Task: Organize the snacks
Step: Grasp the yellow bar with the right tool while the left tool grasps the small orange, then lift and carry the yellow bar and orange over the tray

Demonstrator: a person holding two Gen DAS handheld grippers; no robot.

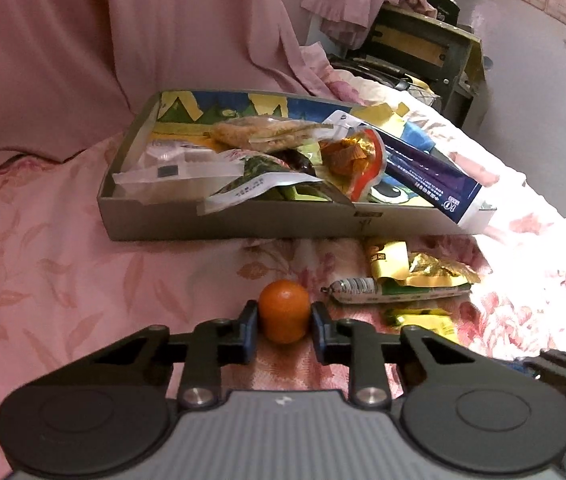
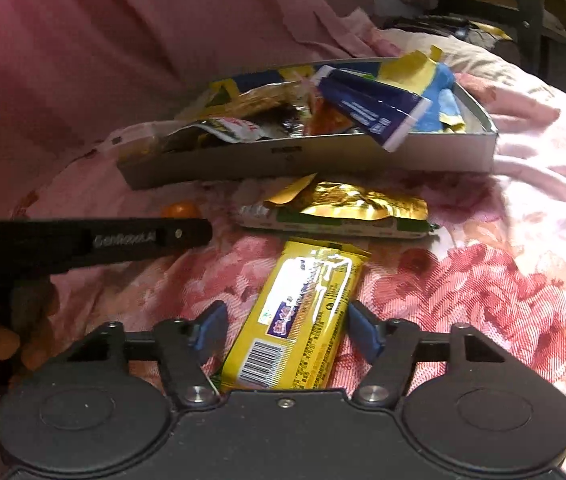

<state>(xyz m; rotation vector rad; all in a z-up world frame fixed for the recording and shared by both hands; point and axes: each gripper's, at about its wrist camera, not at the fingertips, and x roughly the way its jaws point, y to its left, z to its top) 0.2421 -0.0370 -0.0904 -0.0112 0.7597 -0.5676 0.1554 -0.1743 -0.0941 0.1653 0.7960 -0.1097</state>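
Dim, warm pinkish indoor light in both views. Left wrist: bedsheet [image 1: 543, 216] blown out white at right, light coming from that side; box [image 1: 243, 222] front wall in shade. Right wrist: darker, soft overall blur, glare on yellow packet [image 2: 307, 312] and gold wrapper [image 2: 359, 200]. Heavy fisheye bending, black vignette at corners.
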